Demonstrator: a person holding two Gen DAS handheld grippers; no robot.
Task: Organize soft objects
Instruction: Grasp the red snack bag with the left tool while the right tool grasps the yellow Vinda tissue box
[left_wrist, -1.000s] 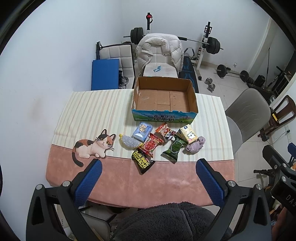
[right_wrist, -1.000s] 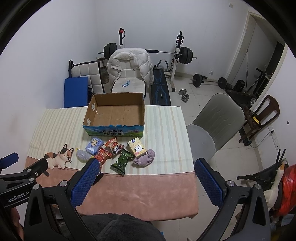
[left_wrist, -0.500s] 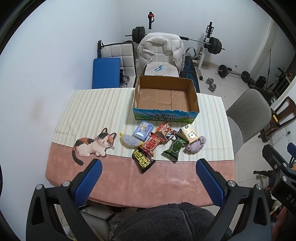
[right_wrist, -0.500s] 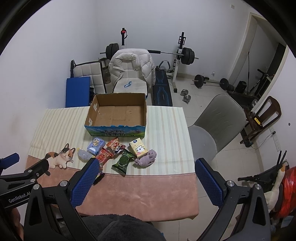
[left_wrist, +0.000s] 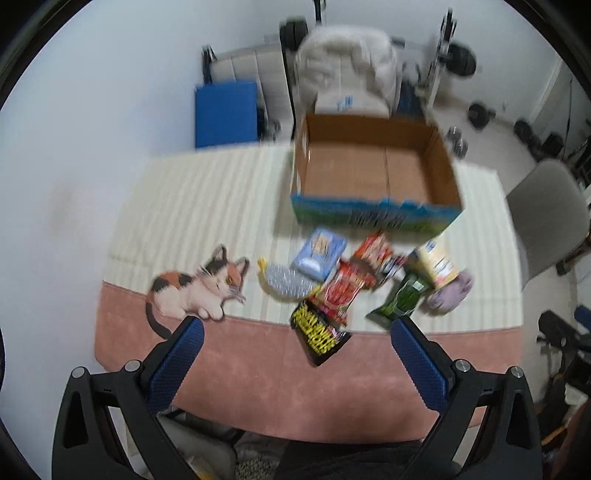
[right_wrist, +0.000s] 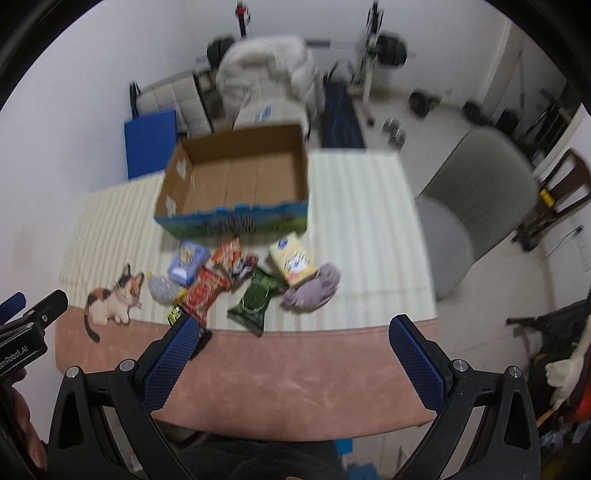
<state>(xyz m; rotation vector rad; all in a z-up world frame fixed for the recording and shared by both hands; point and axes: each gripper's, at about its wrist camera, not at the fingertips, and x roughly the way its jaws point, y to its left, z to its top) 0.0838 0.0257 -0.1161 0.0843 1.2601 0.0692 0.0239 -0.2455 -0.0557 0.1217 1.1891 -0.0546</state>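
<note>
Even, diffuse indoor light is filling both views; no distinct source is showing, and shadows are staying faint. Motion blur is smearing both views: lettering on the cardboard box (left_wrist: 373, 218) is unreadable, and the snack packets (right_wrist: 236, 280) at centre frame are losing their edges. Sharpness is holding only on the blue finger pads (left_wrist: 177, 365) along the bottom. Fisheye distortion is bending the walls, and black vignetting is cutting the corners.
</note>
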